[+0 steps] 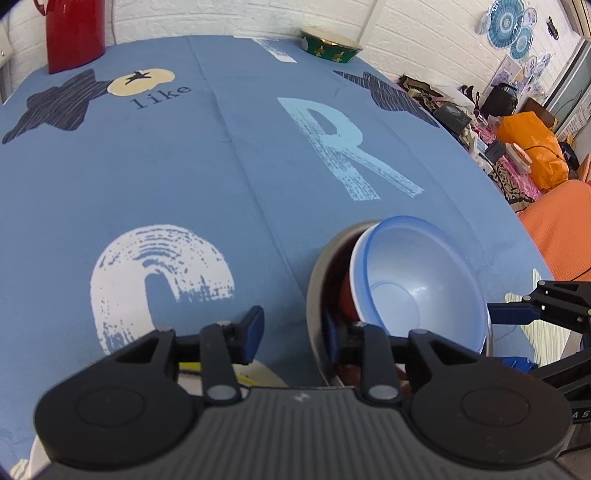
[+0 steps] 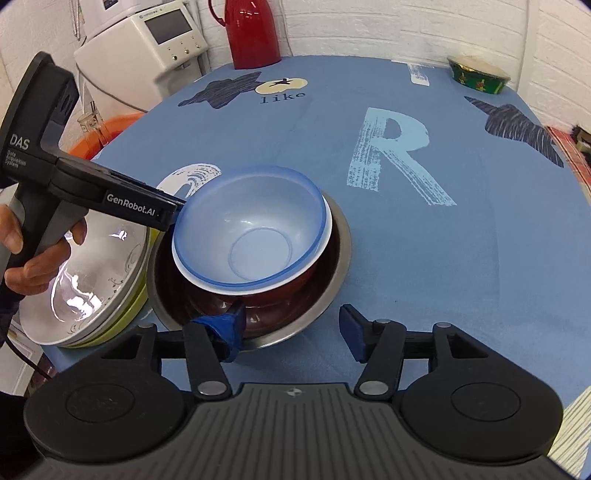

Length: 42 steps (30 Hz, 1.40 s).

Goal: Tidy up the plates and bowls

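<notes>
A nested stack stands on the blue tablecloth: a steel bowl [image 2: 340, 254] holds a dark red bowl [image 2: 295, 284], a white bowl and, on top, a tilted translucent blue bowl [image 2: 251, 225] [image 1: 417, 273]. My left gripper [image 1: 293, 336] is open, with the steel bowl's [image 1: 314, 288] rim between its jaws. In the right wrist view a hand holds the left gripper [image 2: 173, 214], whose tip is at the blue bowl's left rim. My right gripper [image 2: 291, 330] is open, its left finger over the steel bowl's near rim. A clear glass dish [image 2: 92, 273] lies on white and yellow plates at the left.
A green patterned bowl [image 2: 478, 77] [image 1: 330, 46] sits at the table's far edge, and a red jug [image 2: 253, 33] [image 1: 74, 33] stands at the back. A white appliance [image 2: 159, 48] stands beyond the table's left side. Clutter and an orange bag [image 1: 532, 147] lie off the right edge.
</notes>
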Each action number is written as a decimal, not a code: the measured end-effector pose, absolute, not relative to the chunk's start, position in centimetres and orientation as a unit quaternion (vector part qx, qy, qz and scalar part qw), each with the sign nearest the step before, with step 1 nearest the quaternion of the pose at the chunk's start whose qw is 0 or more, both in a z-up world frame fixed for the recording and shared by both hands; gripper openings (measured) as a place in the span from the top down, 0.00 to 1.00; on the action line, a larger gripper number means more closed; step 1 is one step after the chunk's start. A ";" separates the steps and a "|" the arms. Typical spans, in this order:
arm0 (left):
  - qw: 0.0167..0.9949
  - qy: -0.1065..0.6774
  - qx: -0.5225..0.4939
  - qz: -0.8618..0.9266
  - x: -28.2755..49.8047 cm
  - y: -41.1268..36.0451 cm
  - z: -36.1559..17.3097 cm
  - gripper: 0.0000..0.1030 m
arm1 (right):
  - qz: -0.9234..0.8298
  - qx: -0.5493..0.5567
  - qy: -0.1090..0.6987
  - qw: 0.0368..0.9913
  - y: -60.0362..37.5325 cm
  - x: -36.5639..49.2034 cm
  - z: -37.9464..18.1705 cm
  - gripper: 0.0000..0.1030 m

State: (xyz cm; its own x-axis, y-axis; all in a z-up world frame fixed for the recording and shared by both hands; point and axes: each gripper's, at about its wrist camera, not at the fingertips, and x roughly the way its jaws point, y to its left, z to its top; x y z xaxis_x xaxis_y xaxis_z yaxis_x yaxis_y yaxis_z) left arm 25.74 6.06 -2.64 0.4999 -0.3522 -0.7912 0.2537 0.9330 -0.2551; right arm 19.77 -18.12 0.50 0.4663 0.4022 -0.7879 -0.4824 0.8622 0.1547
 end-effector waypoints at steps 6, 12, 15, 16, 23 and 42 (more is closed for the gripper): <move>0.862 0.475 -0.044 -0.171 25.6 5.9 -2.7 0.68 | 0.181 -0.005 0.507 0.843 -17.6 20.6 0.9 0.54; 0.863 0.473 -0.048 -0.173 25.5 5.9 -2.8 0.66 | 0.195 -0.107 0.497 0.839 -15.3 20.3 1.2 0.51; 0.863 0.474 -0.047 -0.172 25.5 5.9 -2.8 0.64 | 0.183 -0.092 0.519 0.830 -15.1 20.9 0.9 0.50; 0.863 0.473 -0.048 -0.173 25.5 6.0 -2.8 0.63 | 0.182 -0.091 0.520 0.830 -15.2 20.9 1.0 0.50; 0.858 0.481 -0.056 -0.170 26.0 6.3 -2.8 0.54 | 0.124 -0.077 0.498 0.855 -17.2 20.2 2.7 0.50; 0.858 0.479 -0.066 -0.173 26.0 6.8 -2.4 0.45 | 0.022 0.159 0.448 0.880 -20.2 20.0 -1.4 0.48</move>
State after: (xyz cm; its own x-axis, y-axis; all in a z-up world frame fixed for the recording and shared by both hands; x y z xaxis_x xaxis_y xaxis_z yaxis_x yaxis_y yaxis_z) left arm 26.02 6.80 -2.45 0.4804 -0.3606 -0.7995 0.2332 0.9313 -0.2800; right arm 19.95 -20.24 -1.39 0.5980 0.1808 -0.7808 0.1038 0.9485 0.2992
